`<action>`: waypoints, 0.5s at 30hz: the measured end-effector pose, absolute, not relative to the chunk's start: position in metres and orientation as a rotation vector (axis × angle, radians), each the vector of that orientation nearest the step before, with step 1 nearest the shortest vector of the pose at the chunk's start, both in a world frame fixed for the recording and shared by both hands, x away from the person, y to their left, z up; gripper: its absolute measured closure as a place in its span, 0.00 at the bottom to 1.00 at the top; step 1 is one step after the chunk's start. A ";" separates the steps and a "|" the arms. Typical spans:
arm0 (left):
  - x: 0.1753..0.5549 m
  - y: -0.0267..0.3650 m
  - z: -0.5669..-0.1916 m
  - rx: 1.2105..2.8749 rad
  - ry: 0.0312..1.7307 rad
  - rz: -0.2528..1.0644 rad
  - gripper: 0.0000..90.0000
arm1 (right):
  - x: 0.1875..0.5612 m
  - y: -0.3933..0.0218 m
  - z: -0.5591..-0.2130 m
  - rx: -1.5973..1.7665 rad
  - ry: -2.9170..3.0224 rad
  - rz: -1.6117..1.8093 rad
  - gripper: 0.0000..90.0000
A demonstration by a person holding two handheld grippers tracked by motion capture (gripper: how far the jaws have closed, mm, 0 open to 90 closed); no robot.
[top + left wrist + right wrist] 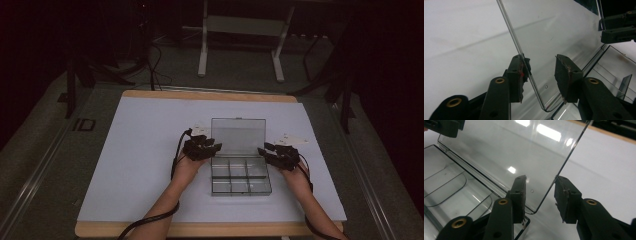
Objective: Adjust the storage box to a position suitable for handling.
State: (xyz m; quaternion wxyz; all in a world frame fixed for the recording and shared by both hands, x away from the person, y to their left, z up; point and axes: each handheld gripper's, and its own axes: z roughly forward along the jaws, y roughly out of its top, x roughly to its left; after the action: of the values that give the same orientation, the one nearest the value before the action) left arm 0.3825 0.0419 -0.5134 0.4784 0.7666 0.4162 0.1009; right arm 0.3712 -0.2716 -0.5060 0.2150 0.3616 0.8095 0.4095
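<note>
a: clear plastic compartment box (241, 176) sits on the white-topped desk (140, 150), right between the two sets of fingers, its transparent hinged lid (238, 135) standing upright.

b: and the left gripper (209, 145)?

a: its black fingers (517, 75) straddle the lid's near edge. one pad seems to touch that edge, the other stands clear, so they are part open and clamp nothing.

b: the right gripper (266, 150)?

a: same on the opposite edge: its fingers (520, 195) sit either side of the lid's corner with gaps showing, part open, gripping nothing. the divided tray lies below and beside them.
</note>
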 end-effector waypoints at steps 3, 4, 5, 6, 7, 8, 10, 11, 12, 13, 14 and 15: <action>0.384 0.043 -0.515 1.871 1.038 0.220 0.66 | 0.372 -0.273 -0.507 1.028 2.253 1.138 0.67; 0.385 0.043 -0.516 1.869 1.049 0.211 0.65 | 0.373 -0.273 -0.507 1.034 2.256 1.136 0.67; 0.386 0.043 -0.516 1.879 1.059 0.209 0.64 | 0.373 -0.273 -0.507 1.037 2.257 1.130 0.67; 0.387 0.042 -0.517 1.884 1.073 0.207 0.62 | 0.373 -0.272 -0.507 1.041 2.259 1.121 0.67; 0.388 0.042 -0.518 1.889 1.092 0.201 0.60 | 0.373 -0.272 -0.507 1.037 2.262 1.113 0.69; 0.389 0.042 -0.520 1.886 1.106 0.190 0.58 | 0.373 -0.271 -0.507 1.030 2.269 1.114 0.69; 0.391 0.044 -0.522 1.874 1.116 0.158 0.57 | 0.373 -0.269 -0.506 1.037 2.271 1.101 0.69; 0.392 0.045 -0.523 1.871 1.122 0.146 0.56 | 0.373 -0.268 -0.506 1.041 2.273 1.096 0.68; 0.392 0.045 -0.523 1.867 1.125 0.138 0.56 | 0.373 -0.266 -0.506 1.039 2.274 1.093 0.67; 0.393 0.046 -0.523 1.870 1.127 0.131 0.56 | 0.373 -0.265 -0.506 1.031 2.272 1.086 0.67; 0.393 0.046 -0.523 1.871 1.133 0.127 0.56 | 0.373 -0.265 -0.505 1.035 2.274 1.083 0.66; 0.393 0.046 -0.523 1.873 1.138 0.124 0.56 | 0.373 -0.265 -0.505 1.037 2.276 1.083 0.66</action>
State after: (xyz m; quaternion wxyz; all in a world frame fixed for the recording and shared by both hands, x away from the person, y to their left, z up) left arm 0.3934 0.0457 -0.5229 0.4560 0.7594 0.4613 0.0502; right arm 0.3732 -0.2647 -0.5053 0.2068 0.3721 0.8171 0.3887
